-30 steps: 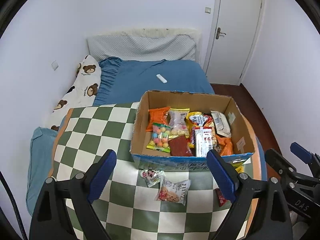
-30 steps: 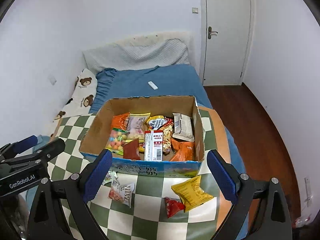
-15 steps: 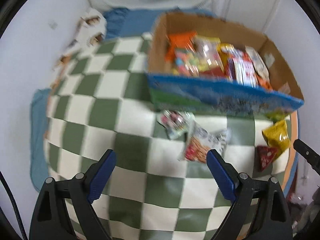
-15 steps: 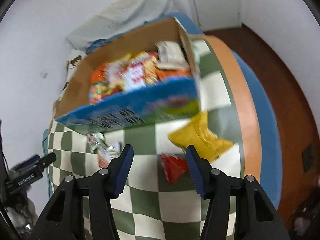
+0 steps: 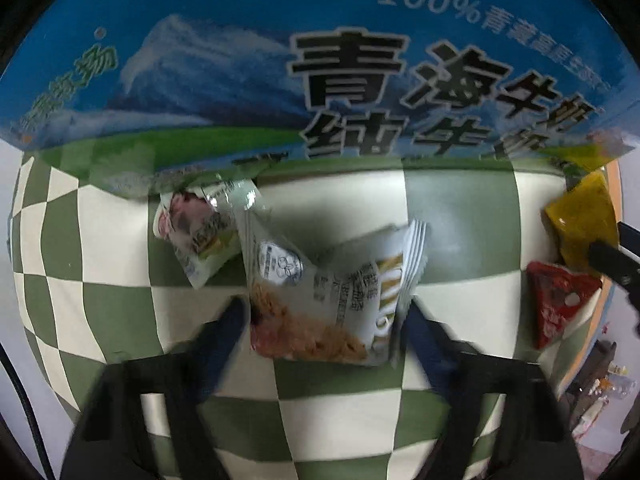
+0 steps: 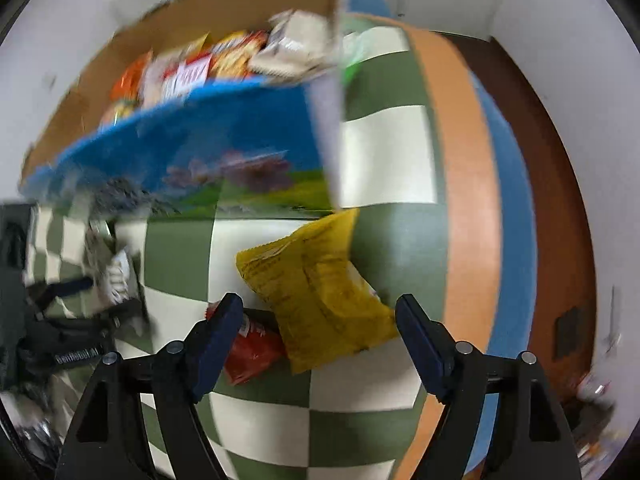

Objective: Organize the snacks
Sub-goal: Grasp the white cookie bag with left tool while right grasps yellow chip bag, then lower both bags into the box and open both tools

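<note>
left gripper (image 5: 324,312) closing around white cookie packet (image 5: 320,292) mid-frame, grip unclear, right gripper (image 6: 320,312) apart, opening over yellow packet (image 6: 316,288), lower centre

Left gripper (image 5: 322,312): two black, angular arms ending in dark blue fingers (image 5: 226,334); motion blur softens every edge here, so surface detail cannot be read. A thin black cable (image 5: 28,420) runs along the lower left edge of the left wrist view.

Right gripper (image 6: 320,320): the same build seen sharply. Matt black arms carry triangular cut-outs (image 6: 94,412) near their base, and round silver screws (image 6: 175,346) sit at the joints. The fingers (image 6: 418,334) are flat, dark blue, rounded at the tip.

In the right wrist view the left gripper's black body bears white lettering (image 6: 78,356), apparently "GenRobot.AI", though blurred.
</note>
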The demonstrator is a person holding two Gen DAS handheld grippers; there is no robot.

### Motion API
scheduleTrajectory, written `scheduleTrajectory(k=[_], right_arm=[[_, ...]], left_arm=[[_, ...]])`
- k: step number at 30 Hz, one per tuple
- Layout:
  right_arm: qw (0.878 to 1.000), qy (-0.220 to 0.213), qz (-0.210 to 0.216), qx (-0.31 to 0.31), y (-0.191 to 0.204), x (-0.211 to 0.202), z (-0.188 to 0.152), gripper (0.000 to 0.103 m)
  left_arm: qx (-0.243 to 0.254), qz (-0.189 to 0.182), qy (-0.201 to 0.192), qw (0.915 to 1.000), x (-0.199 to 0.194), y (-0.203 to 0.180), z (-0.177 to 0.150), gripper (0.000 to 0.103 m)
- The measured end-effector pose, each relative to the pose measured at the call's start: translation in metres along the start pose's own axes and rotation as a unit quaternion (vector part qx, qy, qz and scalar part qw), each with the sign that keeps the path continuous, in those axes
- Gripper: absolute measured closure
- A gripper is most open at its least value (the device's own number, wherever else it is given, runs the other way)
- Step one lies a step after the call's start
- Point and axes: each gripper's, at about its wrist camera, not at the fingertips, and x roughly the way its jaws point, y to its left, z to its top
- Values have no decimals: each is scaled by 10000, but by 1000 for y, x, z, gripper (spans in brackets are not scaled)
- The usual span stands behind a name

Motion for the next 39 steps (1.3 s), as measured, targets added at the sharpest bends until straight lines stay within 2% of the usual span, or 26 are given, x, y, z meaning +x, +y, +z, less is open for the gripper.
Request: scheduleTrajectory(k=[3, 5, 7, 10, 13, 15, 18, 21, 26, 31, 35, 39], right_arm=[[9991, 137, -220, -345, 10, 20, 6, 22], [9988, 105, -227, -411, 13, 26, 6, 29], [9986, 107, -318, -418, 16, 29, 4, 44], [9993, 62, -228, -279, 14, 26, -6, 48], [10000, 3, 6, 51, 6, 21, -19, 51], [9986, -39, 304, 430, -4, 16, -27, 54], [9941, -157, 650, 859, -16, 5, -37, 54], [9887, -382, 932, 1107, -20, -16, -42, 54], [9826, -828, 1247, 1097, -12, -67, -39, 54], [9757, -1327, 1510, 877, 4, -118, -11, 55], [9739, -1508, 1550, 695, 18, -132, 31, 55], [9774, -1459, 1436, 534, 34, -122, 85, 55]], left_arm=[[-41, -39, -70, 10000, -1, -1, -2, 46], [-81, -47, -129, 9999, -5, 1, -7, 48], [-191, -108, -115, 9997, -9, 5, -16, 48], [-386, -238, -32, 9990, -12, 14, -34, 48], [-496, -331, 35, 9982, -16, 20, -50, 48], [-510, -391, 28, 9979, -21, 19, -56, 48], [-460, -480, -140, 9977, -43, 18, -55, 48], [-442, -721, -423, 9955, -77, 15, -50, 48], [-287, -1072, -1083, 9879, -148, 10, -23, 48], [-117, -1099, -1453, 9832, -198, 11, 22, 48], [-48, -769, -1412, 9870, -198, 25, 58, 48], [-29, -350, -1013, 9942, -168, 40, 95, 48]])
